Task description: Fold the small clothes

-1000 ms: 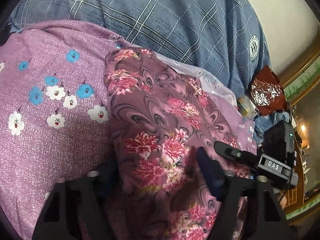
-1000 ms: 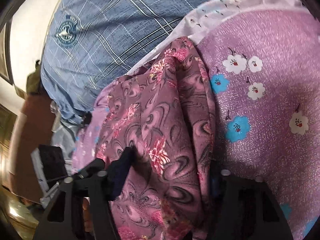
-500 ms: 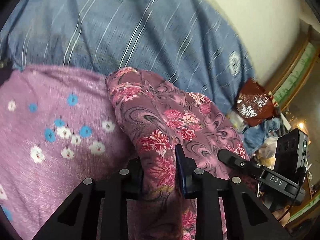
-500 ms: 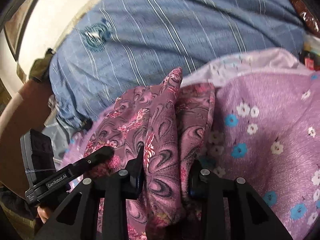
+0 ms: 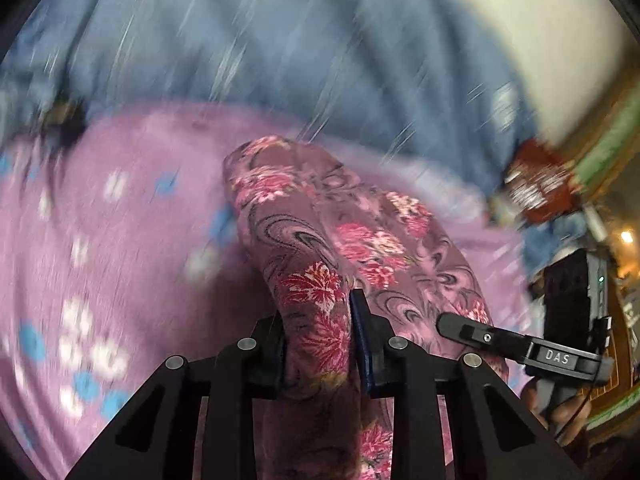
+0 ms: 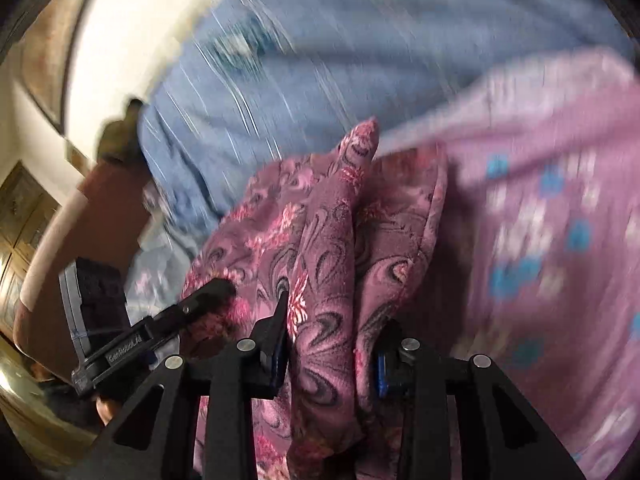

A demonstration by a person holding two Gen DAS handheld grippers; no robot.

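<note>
A maroon garment with pink flowers (image 5: 320,240) hangs bunched between my two grippers, lifted off the bed. My left gripper (image 5: 318,344) is shut on one folded edge of it. My right gripper (image 6: 330,340) is shut on another thick fold of the same garment (image 6: 328,240). The right gripper's body (image 5: 520,344) shows at the right of the left wrist view, and the left gripper's body (image 6: 160,328) at the left of the right wrist view. Both views are blurred by motion.
A lilac sheet with blue and white flowers (image 5: 100,260) covers the bed under the garment; it also shows in the right wrist view (image 6: 540,260). A blue checked blanket (image 5: 280,40) lies behind. A dark red packet (image 5: 536,184) sits at the right. A wall is beyond.
Both grippers closed on the floral garment and lifted it up off the lilac sheet. The views tilted upward toward the blue blanket and wall, now with motion blur.
</note>
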